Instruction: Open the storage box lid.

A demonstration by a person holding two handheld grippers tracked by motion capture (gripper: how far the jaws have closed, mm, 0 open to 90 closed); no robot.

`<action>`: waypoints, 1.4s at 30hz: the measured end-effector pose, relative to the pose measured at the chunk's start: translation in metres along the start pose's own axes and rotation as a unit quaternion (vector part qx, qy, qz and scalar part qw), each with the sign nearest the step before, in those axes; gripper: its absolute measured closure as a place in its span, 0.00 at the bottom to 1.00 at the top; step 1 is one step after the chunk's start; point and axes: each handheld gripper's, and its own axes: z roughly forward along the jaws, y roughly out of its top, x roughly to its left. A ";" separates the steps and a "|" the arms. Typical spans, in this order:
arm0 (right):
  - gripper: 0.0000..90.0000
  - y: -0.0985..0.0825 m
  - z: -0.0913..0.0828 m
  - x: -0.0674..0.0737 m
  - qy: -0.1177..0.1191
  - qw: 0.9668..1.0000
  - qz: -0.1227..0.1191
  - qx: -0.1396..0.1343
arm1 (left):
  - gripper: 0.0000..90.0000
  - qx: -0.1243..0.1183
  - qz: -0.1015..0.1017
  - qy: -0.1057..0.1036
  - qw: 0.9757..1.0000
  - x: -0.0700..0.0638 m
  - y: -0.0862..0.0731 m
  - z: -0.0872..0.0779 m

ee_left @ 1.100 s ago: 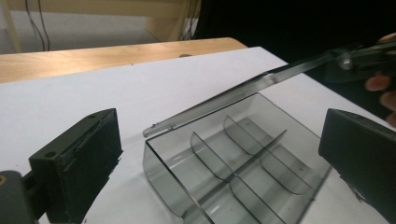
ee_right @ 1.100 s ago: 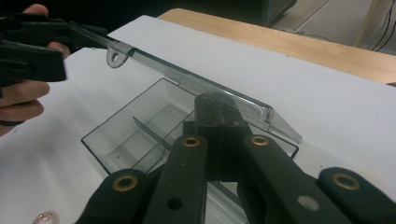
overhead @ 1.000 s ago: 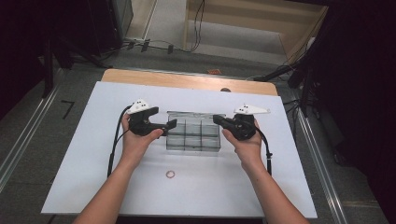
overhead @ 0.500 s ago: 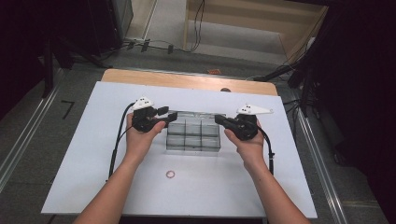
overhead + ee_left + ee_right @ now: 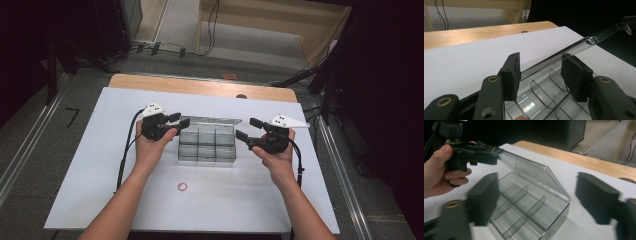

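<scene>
Organizer box [image 5: 207, 145], clear plastic with dividers, sits mid-table [image 5: 90, 165] with its lid [image 5: 210, 120] half raised. Left tool [image 5: 179, 120], at its 9 o'clock, straddles the lid edge, pads not visibly pinching; right tool [image 5: 248, 128], at 3 o'clock, has just sprung apart, empty. Best swing the lid slowly

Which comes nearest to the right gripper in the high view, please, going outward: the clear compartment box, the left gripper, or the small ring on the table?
From the right gripper:
1. Clear compartment box, just to its left, lid raised.
2. Left gripper, beyond the box on its far left side, jaws at the lid's edge.
3. Small ring, down toward the person, in front of the box; roughly as far off as the left gripper, so hard to rank against it.
</scene>
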 end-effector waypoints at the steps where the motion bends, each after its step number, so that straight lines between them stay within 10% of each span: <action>1: 0.08 0.001 0.001 -0.001 -0.003 1.000 0.005 -0.003 | 0.55 0.000 -0.001 0.000 1.000 0.000 0.000 0.000; 12: 0.00 -0.003 0.030 -0.024 0.020 0.999 0.024 0.014 | 0.57 -0.004 -0.009 -0.004 1.000 0.005 0.003 0.003; 31: 0.60 -0.007 0.059 -0.038 -0.008 0.999 0.023 0.024 | 0.63 -0.011 -0.029 -0.009 0.999 0.016 0.002 0.015; 42: 0.75 -0.007 0.067 -0.046 -0.010 1.000 0.022 0.013 | 0.70 -0.019 -0.038 -0.006 0.999 0.024 0.004 0.022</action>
